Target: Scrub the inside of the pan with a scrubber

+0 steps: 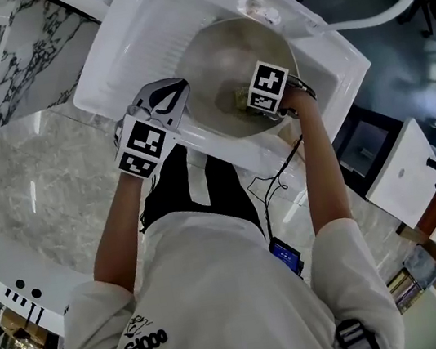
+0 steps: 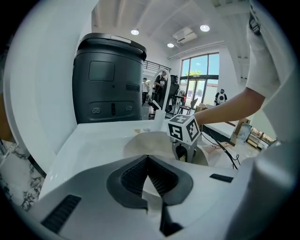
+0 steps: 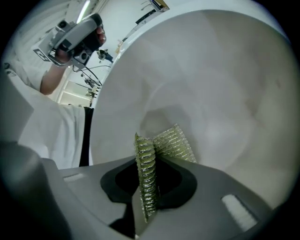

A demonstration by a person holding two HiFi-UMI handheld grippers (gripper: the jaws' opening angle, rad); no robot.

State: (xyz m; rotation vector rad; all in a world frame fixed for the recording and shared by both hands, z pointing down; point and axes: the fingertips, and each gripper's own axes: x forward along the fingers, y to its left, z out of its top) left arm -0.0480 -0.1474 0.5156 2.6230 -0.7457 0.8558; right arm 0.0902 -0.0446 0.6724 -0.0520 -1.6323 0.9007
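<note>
A round pale metal pan point(image 1: 216, 62) lies in the white sink point(image 1: 123, 53). My right gripper point(image 1: 245, 100) reaches down into the pan, shut on a greenish-gold mesh scrubber point(image 3: 146, 178). The scrubber's folded end point(image 3: 173, 140) rests against the pan's inner wall point(image 3: 211, 84). My left gripper point(image 1: 167, 95) sits at the pan's left edge. In the left gripper view its jaws point(image 2: 149, 161) are closed on a thin pale edge that looks like the pan's rim. From there the pan point(image 2: 145, 143) and the right gripper's marker cube point(image 2: 183, 131) show just ahead.
A marble counter point(image 1: 8, 55) borders the sink on the left. A white curved pipe point(image 1: 396, 3) arcs at the top right. A large dark bin point(image 2: 110, 84) stands behind the sink. A cable point(image 1: 273, 181) hangs near my body.
</note>
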